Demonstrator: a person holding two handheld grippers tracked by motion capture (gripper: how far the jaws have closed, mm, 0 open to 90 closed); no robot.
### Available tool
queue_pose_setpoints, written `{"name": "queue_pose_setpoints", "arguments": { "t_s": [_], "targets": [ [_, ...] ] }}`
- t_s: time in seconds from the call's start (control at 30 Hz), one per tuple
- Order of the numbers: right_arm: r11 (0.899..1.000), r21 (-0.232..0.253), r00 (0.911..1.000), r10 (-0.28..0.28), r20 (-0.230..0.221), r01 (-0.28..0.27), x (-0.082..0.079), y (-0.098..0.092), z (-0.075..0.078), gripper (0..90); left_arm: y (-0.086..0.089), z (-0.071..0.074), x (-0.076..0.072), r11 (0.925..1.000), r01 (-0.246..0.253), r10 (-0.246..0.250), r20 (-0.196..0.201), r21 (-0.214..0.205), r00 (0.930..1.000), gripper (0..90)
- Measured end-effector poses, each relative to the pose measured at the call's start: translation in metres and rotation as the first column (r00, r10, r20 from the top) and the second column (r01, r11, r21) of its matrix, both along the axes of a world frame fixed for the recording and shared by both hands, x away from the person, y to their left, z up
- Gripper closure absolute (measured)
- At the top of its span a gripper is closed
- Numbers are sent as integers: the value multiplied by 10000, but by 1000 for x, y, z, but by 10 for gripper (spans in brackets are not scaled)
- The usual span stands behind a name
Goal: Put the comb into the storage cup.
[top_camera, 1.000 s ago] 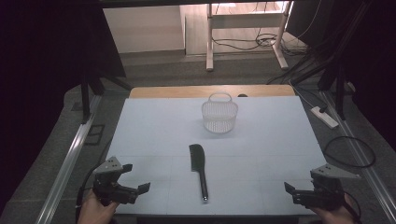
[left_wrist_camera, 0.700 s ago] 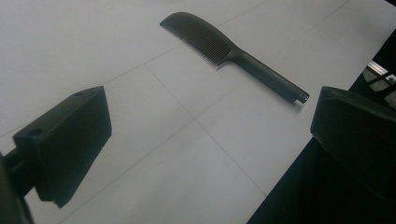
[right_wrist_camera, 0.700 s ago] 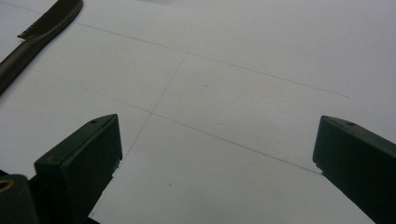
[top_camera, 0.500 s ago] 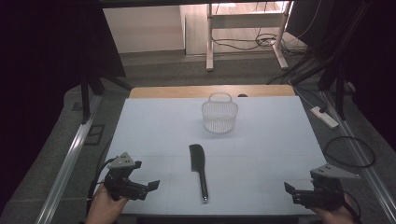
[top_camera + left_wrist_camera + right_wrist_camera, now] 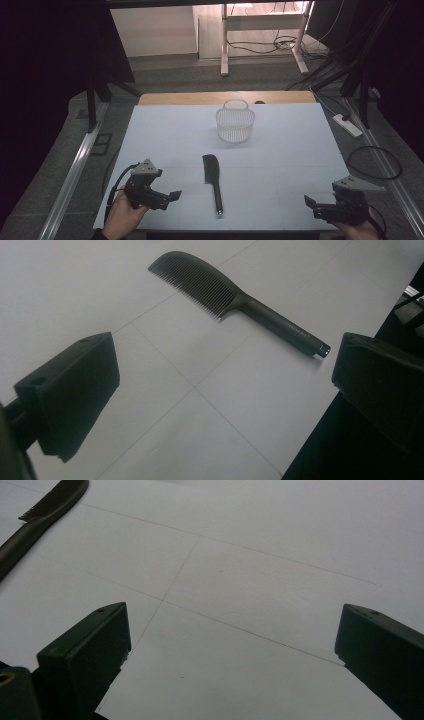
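A black comb [image 5: 212, 180] lies flat on the white table [image 5: 280, 150], near the middle of its near half, with the toothed head toward the far side and the handle end pointing at the near edge, stopping short of that edge. The left gripper [image 5: 167, 198] hangs over the near-left part of the table, just inside the front edge, its 2 jaws spread wide with nothing between them and aimed toward the comb; it sits near the comb's handle but apart from it, with bare white surface between. In the left gripper view the comb [image 5: 235, 300] runs slantwise across the upper part, handle tip close to the table's dark front edge, and the open jaws frame bare tabletop below it. The right gripper [image 5: 311, 204] sits at the near-right corner, right by the front edge and well apart from the comb, its jaws also spread and holding nothing. In the right gripper view the comb [image 5: 35, 517] enters at the top left, and flat white surface with thin seam lines stretches between the jaws. A white mesh basket [image 5: 235, 122] stands upright toward the far side, beyond the comb's head and apart from it. Wide bare surface lies on both sides of the comb and of the basket.
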State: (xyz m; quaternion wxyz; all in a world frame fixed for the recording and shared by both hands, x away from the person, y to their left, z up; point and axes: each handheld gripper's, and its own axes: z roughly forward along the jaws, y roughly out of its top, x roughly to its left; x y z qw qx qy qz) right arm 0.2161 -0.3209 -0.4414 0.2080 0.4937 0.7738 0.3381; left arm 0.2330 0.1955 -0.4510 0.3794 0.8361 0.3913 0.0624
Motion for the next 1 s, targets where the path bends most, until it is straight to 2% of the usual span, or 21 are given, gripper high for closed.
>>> {"name": "queue_pose_setpoints", "arguments": {
  "t_s": [0.17, 0.23, 0.43, 0.7, 1.0],
  "targets": [
    [10000, -1, 10000, 5, -14, -5, 0, 0, 0, 20, -7, 0, 4, 9999, 60, -60, 19, 92, 10000, 0],
    [10000, 3, 10000, 5, -24, -5, 0, 0, 0, 20, -10, 0, 6, 9998, -76, 76, 3, 156, 10000, 0],
    [10000, -6, 10000, 12, -36, -12, 1, 0, 0, 21, -23, -1, 14, 9972, 538, -533, -112, 517, 9985, 0],
    [10000, -3, 10000, 23, -72, -23, 1, 0, 0, 22, -37, -5, 22, 9953, 894, -879, -416, 362, 9953, 0],
    [10000, -20, 10000, 32, -81, -32, 1, 0, 0, 24, -58, -8, 30, 9891, 1365, -1339, -496, 550, 9898, 0]
  ]
}}
